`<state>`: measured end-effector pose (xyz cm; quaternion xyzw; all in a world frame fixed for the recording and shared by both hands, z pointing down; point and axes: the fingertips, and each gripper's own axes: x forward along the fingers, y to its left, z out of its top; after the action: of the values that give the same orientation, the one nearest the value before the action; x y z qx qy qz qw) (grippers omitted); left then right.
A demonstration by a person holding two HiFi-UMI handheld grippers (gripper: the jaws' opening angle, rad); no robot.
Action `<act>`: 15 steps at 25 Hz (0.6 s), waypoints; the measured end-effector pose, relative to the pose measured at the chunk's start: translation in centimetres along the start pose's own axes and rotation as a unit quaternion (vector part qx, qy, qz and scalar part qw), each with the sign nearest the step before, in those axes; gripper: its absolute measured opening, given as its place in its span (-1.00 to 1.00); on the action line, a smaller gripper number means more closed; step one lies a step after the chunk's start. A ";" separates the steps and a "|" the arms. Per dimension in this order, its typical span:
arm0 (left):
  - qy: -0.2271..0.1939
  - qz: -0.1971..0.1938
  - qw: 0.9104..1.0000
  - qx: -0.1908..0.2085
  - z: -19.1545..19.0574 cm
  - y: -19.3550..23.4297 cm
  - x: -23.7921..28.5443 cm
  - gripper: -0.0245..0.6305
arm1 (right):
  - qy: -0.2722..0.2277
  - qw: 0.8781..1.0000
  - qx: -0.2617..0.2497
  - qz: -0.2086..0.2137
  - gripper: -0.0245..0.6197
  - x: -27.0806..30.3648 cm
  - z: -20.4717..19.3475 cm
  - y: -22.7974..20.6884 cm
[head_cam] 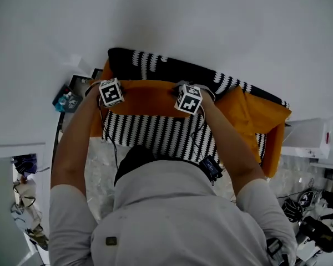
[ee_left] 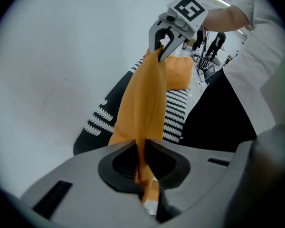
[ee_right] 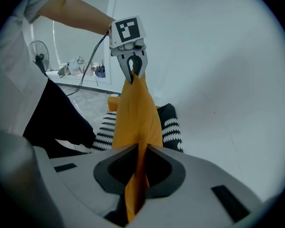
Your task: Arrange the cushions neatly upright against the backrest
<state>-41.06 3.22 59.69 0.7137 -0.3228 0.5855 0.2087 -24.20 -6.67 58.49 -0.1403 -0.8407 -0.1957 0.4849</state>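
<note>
An orange cushion (head_cam: 150,97) hangs stretched between my two grippers, over the sofa. My left gripper (head_cam: 112,95) is shut on the cushion's left top edge, the fabric pinched between its jaws (ee_left: 143,172). My right gripper (head_cam: 188,101) is shut on the other top edge (ee_right: 137,184). Each gripper view shows the cushion (ee_left: 143,101) (ee_right: 135,110) running to the opposite gripper (ee_left: 163,45) (ee_right: 132,66). Behind it rises the black backrest with a white pattern (head_cam: 172,68). A second orange cushion (head_cam: 258,115) leans at the sofa's right end. The striped seat (head_cam: 155,134) lies below.
The sofa stands against a white wall (head_cam: 211,21). A small side table with blue items (head_cam: 66,98) is at its left end and a white box (head_cam: 308,137) at its right. Cables and clutter lie on the floor at right (head_cam: 311,215). A fan (ee_right: 40,56) stands further back.
</note>
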 end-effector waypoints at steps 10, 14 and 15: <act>0.011 -0.034 0.999 -0.041 -3.1 2.4 2.9 -0.80 | 0.005 0.999 0.002 0.031 -0.76 4.5 0.9 -2.4; 0.011 -0.054 0.998 -0.037 -4.3 4.5 4.8 -0.80 | 0.016 0.999 0.018 0.041 -0.76 7.0 1.1 -3.7; 0.010 -0.060 0.998 -0.036 -4.7 5.1 5.2 -0.80 | 0.018 0.999 0.024 0.042 -0.76 7.6 1.3 -4.0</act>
<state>-47.39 1.64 65.42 0.7178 -0.2983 0.5675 0.2717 -30.60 -9.23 63.79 -0.1605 -0.8294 -0.1576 0.5113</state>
